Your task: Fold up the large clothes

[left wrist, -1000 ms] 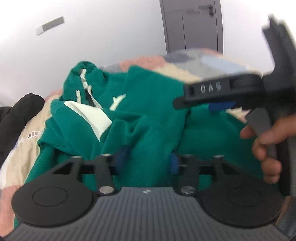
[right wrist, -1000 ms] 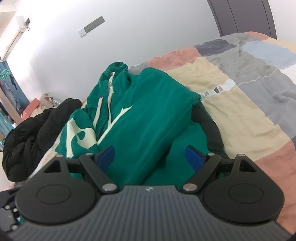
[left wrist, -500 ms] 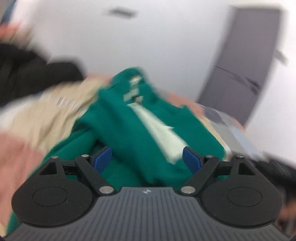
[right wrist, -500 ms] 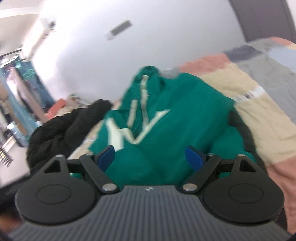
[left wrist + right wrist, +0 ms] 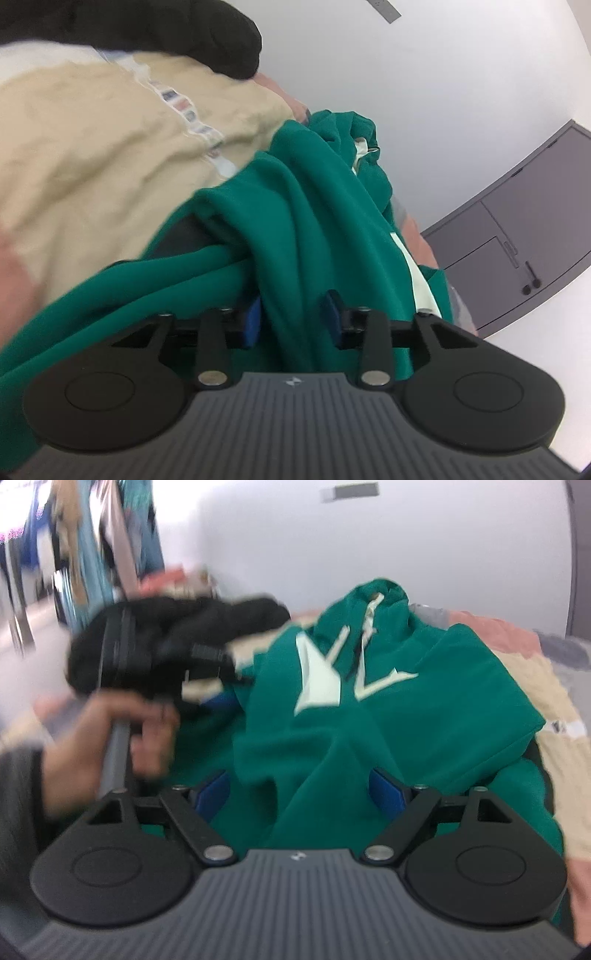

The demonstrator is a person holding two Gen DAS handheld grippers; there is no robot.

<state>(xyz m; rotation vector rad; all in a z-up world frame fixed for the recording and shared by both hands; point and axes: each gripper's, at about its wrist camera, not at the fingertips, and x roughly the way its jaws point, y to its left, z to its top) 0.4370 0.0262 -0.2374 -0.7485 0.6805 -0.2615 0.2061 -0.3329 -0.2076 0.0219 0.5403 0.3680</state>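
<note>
Left tongs (image 5: 291,319): just been closing, blue pads now clamped on a bunched fold of the green hoodie (image 5: 295,221). Right tongs (image 5: 301,792): also narrowing a little, yet spread wide over the hoodie (image 5: 369,716), pads not pressing the cloth. Hoodie heaped on the patchwork bed cover (image 5: 92,147), white chest print and drawstrings facing up. Black jacket (image 5: 177,627) lying beside it. Hand (image 5: 96,746) on the left tongs' grey handle, blurred in the right view.
</note>
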